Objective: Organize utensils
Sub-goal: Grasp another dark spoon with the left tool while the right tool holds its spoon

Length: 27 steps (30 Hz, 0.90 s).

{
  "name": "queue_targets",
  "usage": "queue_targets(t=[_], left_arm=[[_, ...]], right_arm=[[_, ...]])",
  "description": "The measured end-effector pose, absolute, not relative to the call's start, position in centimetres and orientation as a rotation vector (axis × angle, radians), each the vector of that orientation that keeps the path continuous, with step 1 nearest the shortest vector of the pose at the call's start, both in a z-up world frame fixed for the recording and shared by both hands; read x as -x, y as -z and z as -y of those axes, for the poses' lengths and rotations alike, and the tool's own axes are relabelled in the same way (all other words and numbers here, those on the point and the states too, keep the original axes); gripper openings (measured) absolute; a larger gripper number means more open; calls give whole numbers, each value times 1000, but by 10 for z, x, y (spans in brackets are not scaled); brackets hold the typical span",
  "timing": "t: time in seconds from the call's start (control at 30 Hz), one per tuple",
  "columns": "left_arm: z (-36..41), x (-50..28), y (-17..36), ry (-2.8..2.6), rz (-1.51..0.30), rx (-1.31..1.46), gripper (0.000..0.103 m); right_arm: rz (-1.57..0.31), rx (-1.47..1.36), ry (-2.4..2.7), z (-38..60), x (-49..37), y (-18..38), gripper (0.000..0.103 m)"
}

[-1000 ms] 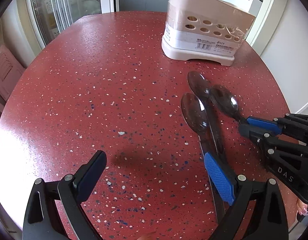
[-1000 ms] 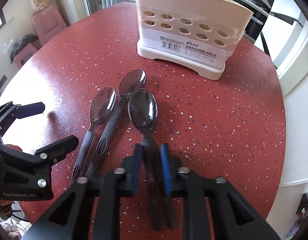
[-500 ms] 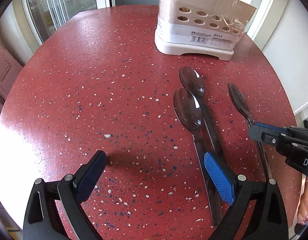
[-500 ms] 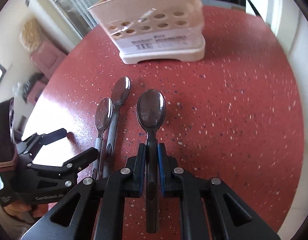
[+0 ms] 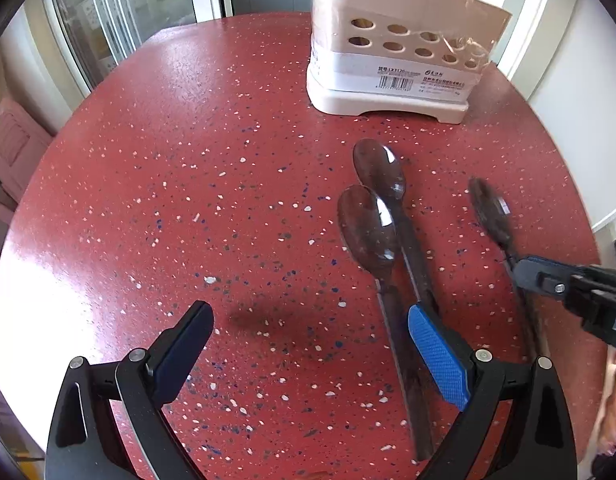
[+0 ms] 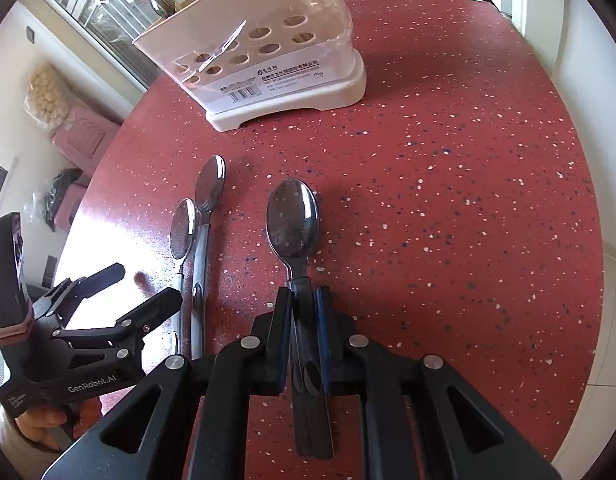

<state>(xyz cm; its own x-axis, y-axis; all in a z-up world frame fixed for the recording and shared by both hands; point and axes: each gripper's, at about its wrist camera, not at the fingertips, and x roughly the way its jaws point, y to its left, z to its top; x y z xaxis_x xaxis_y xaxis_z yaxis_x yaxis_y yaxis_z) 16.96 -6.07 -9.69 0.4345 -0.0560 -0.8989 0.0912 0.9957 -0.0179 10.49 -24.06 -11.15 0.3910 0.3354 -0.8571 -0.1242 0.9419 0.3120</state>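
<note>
Red speckled table point(image 5: 188, 160) fills both views. Cream utensil caddy point(image 6: 268, 60) stands at the far side: perforated front wall, still in clear wrap with a barcode label, wooden handles poking out the top. What compartments it has inside I can't tell.

Left gripper point(image 5: 308, 344): jaws wide apart, nothing between them, hovering low over bare table. Its blue right pad sits over the handles of the two loose spoons.

Right gripper point(image 6: 302, 320): jaws together, clamped on the held spoon point(image 6: 294, 216) at the upper handle, just behind the neck. Bowl points forward toward the caddy, handle tail runs back under the fingers. Blurred in the left view, and whether it's clear of the table I can't confirm.

Two loose spoons: far spoon point(image 5: 377, 168) and near spoon point(image 5: 365, 226), side by side with handles touching or nearly so, bowls toward the caddy, well short of it.

Handling, my read: steel, rigid, light, no breakage risk. Polished surface, so slippery; a thin handle can pivot between flat pads if grabbed off balance. The neck-end grip puts the long handle aft, so expect droop or swing on tilt. Mid-handle is safer. The loose pair lie flat and close together: pinch one handle across its narrow edges, or nudge them apart first.
</note>
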Motion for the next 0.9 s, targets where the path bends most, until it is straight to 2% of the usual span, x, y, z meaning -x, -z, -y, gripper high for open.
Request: queue_targets(t=[0.3,0.7,0.77,0.9], left_arm=[[49,-167,98,87,-1114,-25,103],[57,-181,100,133,-1172,-61,103],[63,-182,97,156,-1175,-79,97],[78,-189,90,209,-1195,-120,76]], right_arm=[[-1145,-188,-200,262,-102,108,14],[-1245,-43,-166,225,-132,105,14],[-1274,-16,-150,217,-139,105,14],[-1293,-5,-145,205,-148,106,13]])
